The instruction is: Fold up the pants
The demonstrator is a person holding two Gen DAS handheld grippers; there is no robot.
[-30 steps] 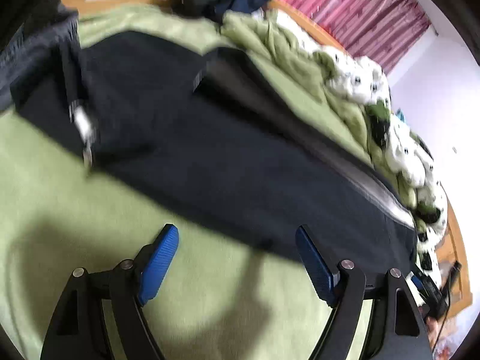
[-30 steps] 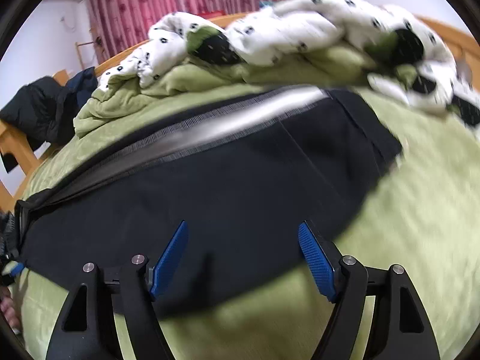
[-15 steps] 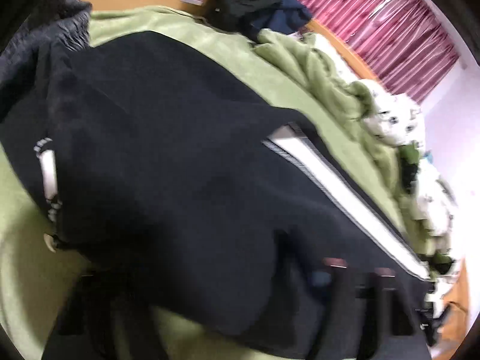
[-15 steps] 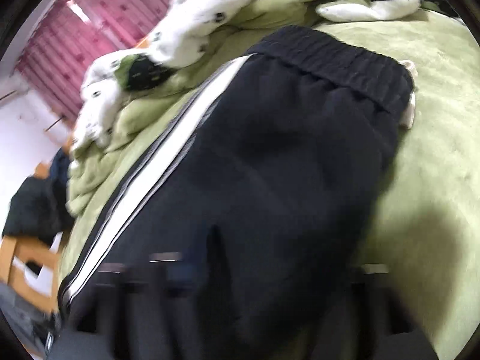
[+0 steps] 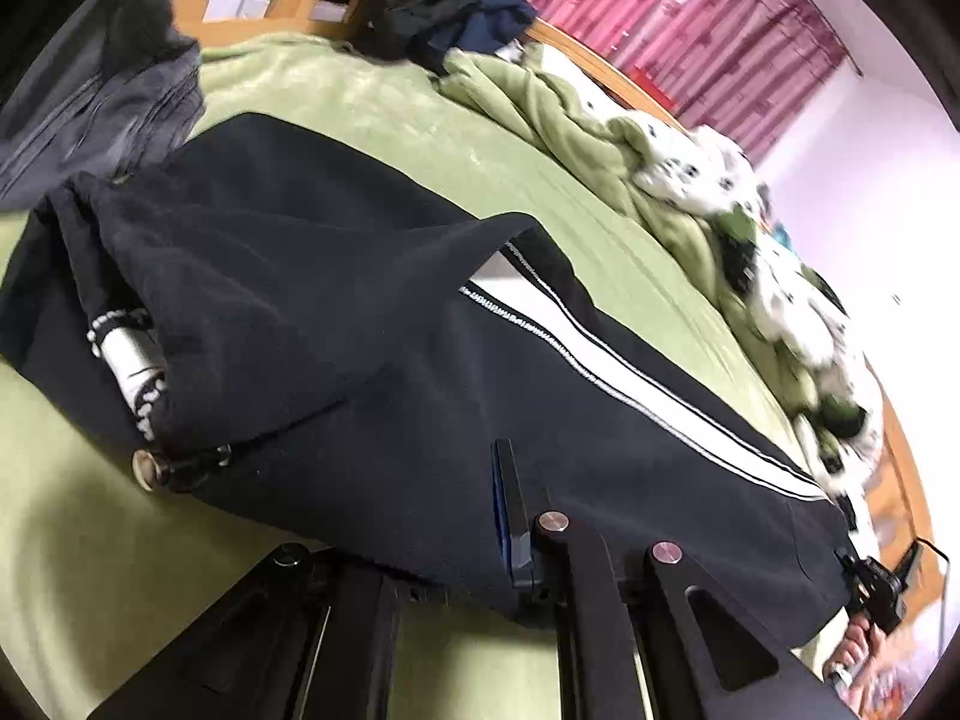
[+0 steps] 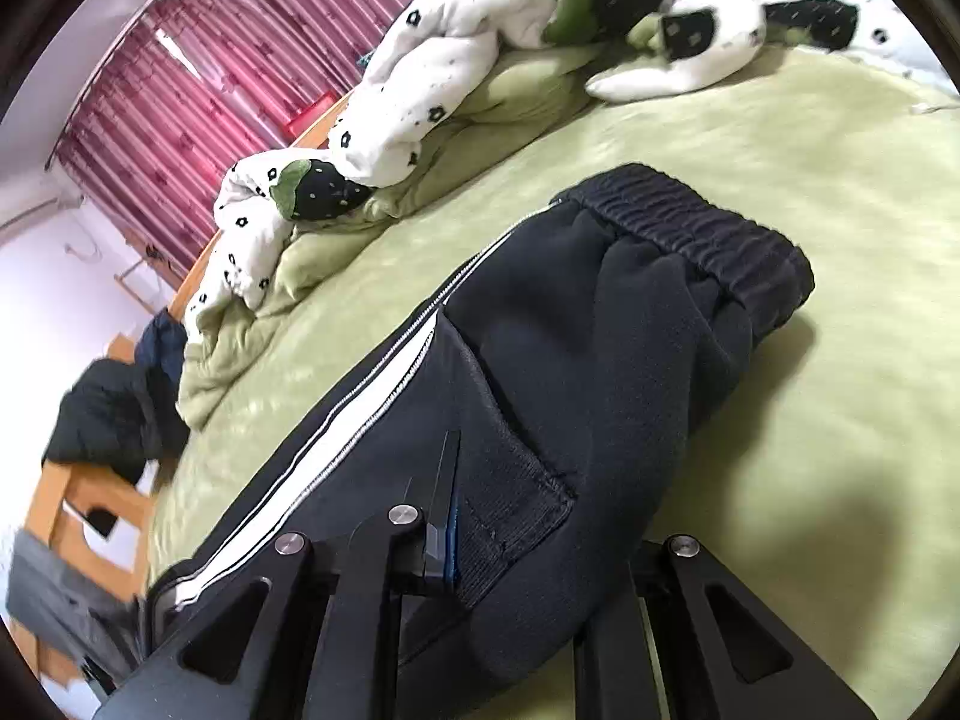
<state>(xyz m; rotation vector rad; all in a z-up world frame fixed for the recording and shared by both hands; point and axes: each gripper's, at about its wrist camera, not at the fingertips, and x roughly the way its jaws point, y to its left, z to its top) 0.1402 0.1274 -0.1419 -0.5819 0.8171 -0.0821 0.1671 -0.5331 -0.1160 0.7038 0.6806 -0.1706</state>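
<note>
With the black pants (image 5: 336, 312) lying lengthwise on the green bed (image 5: 456, 168), the left gripper (image 5: 498, 516) and right gripper (image 6: 456, 510) are each clamped on the near edge, apparently to carry that side over as one fold.

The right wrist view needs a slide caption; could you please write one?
Right gripper shut on black white-striped pants on green blanket.
</note>
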